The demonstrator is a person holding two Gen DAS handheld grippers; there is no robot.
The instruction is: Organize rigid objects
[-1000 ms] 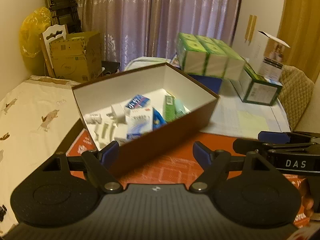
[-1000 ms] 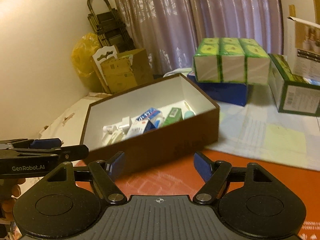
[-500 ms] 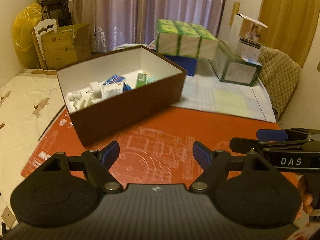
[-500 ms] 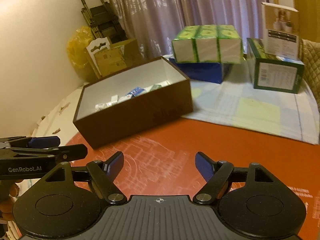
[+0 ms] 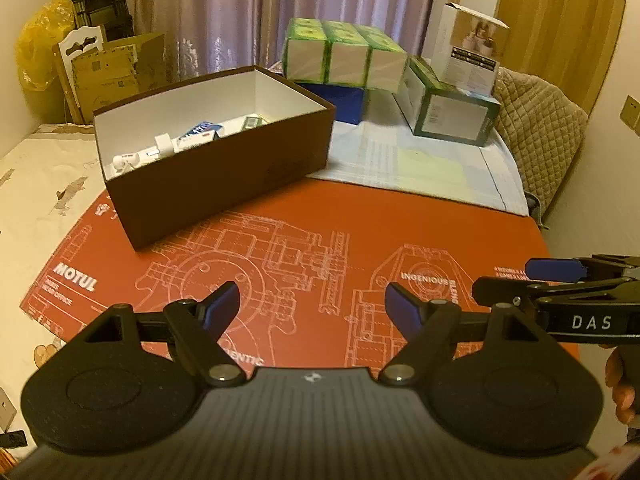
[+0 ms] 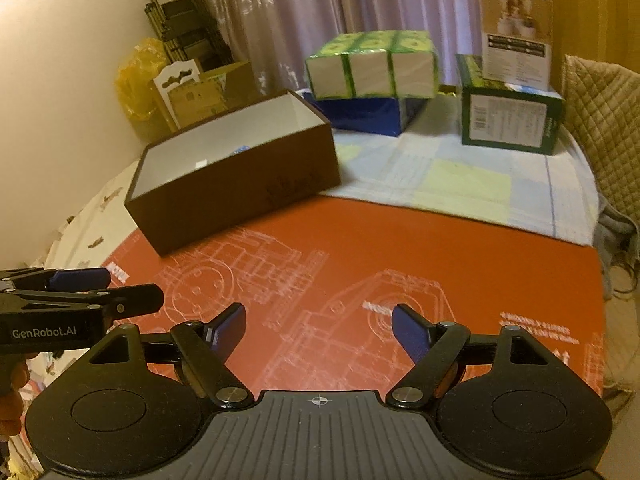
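A brown open box (image 5: 224,176) with a white inside stands on the red printed mat (image 5: 320,220) at the left. Small blue-and-white packets and white plastic parts (image 5: 172,146) lie in it. My left gripper (image 5: 312,296) hangs over the mat in front of the box, open, nothing between its blue pads. My right gripper (image 6: 319,314) is likewise open and empty over the mat, with the box (image 6: 240,192) ahead to its left. Each gripper shows side-on in the other's view: the right gripper (image 5: 508,278) and the left gripper (image 6: 132,286).
Behind the mat lies a pale checked cloth (image 5: 420,164) bearing green tissue packs (image 5: 344,56) on a blue box, a green carton (image 5: 452,120) and a tall white carton (image 5: 468,52). A cardboard box (image 5: 116,72) and yellow bag stand at back left, a quilted cushion (image 5: 536,128) at right.
Both grippers have drawn back from the brown box, which now sits farther off and smaller. Much more of the red mat shows in front of them.
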